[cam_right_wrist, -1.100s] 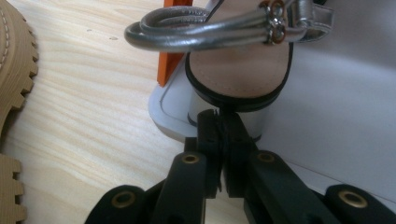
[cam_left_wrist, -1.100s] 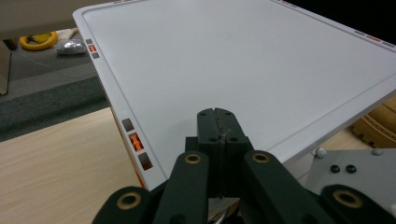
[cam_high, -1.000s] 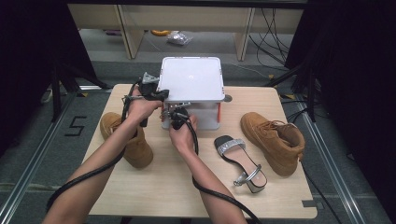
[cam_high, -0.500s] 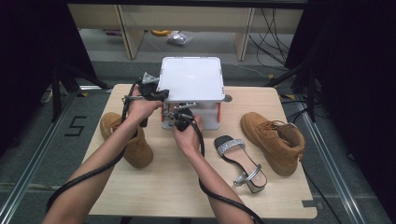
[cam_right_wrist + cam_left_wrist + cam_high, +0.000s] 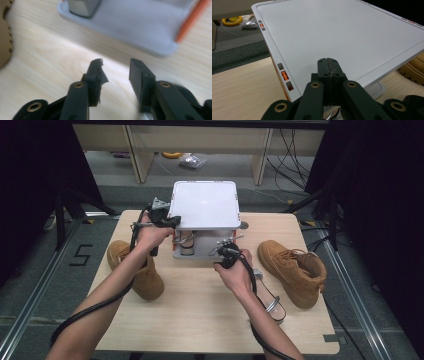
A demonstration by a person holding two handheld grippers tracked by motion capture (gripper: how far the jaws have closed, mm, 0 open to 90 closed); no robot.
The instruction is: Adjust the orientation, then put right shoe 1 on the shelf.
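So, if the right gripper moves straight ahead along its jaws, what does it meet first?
Probably the grey base tray of the white shoe rack; the open right gripper has bare light wooden table before it. Depth is uncertain.

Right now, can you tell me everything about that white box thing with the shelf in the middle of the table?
The white rack stands at the table's far middle. It looks like plastic, with a flat square top and orange posts down to a grey base. One silver sandal sits inside. The left gripper, jaws shut, is at its top's left edge.
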